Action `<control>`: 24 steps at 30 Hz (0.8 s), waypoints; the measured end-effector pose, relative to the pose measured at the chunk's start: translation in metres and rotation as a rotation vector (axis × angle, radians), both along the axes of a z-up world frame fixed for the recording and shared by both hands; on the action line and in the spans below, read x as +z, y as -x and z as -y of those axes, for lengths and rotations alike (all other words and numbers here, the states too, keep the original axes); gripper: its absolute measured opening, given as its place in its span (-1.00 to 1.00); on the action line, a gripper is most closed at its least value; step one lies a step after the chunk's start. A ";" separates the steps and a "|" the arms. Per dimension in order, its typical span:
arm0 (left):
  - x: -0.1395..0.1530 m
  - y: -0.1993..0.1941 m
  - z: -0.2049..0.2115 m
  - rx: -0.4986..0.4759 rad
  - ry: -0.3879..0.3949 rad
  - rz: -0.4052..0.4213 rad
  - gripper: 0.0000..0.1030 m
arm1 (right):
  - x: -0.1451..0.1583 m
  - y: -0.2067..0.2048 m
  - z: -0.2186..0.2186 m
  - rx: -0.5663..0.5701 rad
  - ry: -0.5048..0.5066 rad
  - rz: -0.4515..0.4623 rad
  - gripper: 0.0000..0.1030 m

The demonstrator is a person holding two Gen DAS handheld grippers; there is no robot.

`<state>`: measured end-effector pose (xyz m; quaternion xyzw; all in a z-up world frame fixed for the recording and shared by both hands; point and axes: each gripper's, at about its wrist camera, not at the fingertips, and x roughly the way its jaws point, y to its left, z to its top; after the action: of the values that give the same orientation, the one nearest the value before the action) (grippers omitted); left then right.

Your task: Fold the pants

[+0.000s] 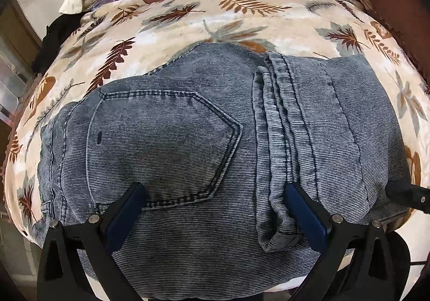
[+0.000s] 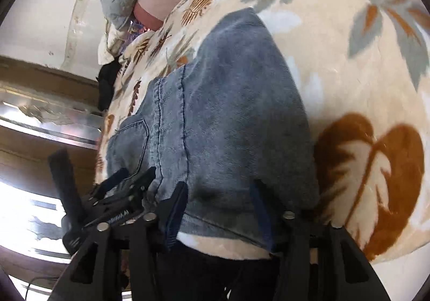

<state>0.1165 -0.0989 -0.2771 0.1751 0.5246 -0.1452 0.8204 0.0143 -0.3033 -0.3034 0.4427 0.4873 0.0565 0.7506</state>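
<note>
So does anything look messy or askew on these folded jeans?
Mostly neat. The jeans lie folded on the leaf-print blanket, but the hem near the front edge is bunched and curled, not flat.

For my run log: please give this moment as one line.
jeans folded on blanket | left gripper open above them | right gripper open at edge

left gripper (image 1: 215, 209): black frame, blue pads, silver screws | right gripper (image 2: 217, 209): same, visible spring
</note>
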 end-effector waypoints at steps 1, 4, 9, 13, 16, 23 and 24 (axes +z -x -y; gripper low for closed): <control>0.001 0.000 0.000 -0.002 -0.006 0.004 1.00 | 0.000 0.000 0.003 -0.015 -0.036 -0.006 -0.11; 0.009 0.001 -0.008 0.014 -0.012 0.024 1.00 | 0.008 0.002 0.003 -0.036 -0.051 0.002 -0.11; 0.028 0.003 -0.059 0.130 0.034 0.044 1.00 | 0.045 -0.014 -0.020 0.005 0.086 0.107 -0.06; 0.040 0.012 -0.115 0.241 0.043 0.071 1.00 | 0.054 -0.038 -0.053 0.055 0.217 0.149 -0.06; 0.045 0.021 -0.172 0.340 0.011 0.092 1.00 | 0.042 -0.049 -0.081 0.105 0.311 0.136 -0.06; 0.034 0.039 -0.272 0.551 -0.008 0.069 1.00 | 0.031 -0.028 -0.098 0.104 0.406 0.244 -0.06; 0.033 0.042 -0.281 0.572 0.019 0.062 1.00 | 0.032 -0.021 -0.096 0.096 0.403 0.272 -0.05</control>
<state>0.0744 0.1819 -0.2436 0.0169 0.5258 0.0928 0.8454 0.0350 -0.2074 -0.2718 0.2489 0.4038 0.0528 0.8788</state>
